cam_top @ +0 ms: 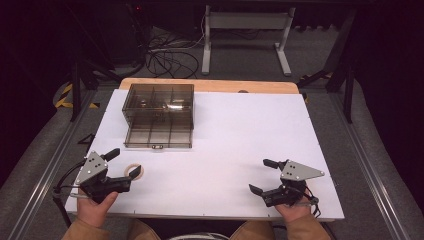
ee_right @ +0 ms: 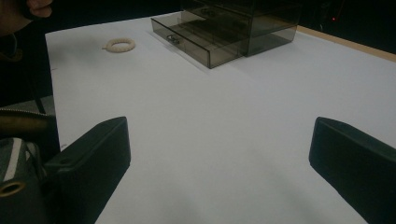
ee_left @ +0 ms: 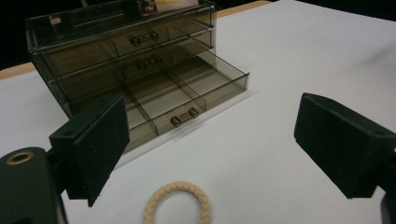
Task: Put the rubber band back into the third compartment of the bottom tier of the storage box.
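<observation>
Smoked-plastic drawer box point(cam_top: 158, 114): bottom drawer point(ee_left: 187, 100) pulled out, compartments look empty. My left gripper point(cam_top: 122, 163) is spread wide over braided ring point(ee_left: 177, 204); right gripper point(cam_top: 263, 175) spread, bare board around it.

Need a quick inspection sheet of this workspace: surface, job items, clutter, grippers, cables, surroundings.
Surface: white board on a wooden table, bare in the middle.
Job's things: cream braided ring lying flat by the left gripper; smoky clear plastic drawer box, bottom drawer pulled out.
Clutter: nothing seen.
Grippers: left gripper open over the ring; right gripper open, holding nothing.
Cables: black cable tangle on the floor beyond the table.
Surroundings: grey desk frame, dark room.
</observation>
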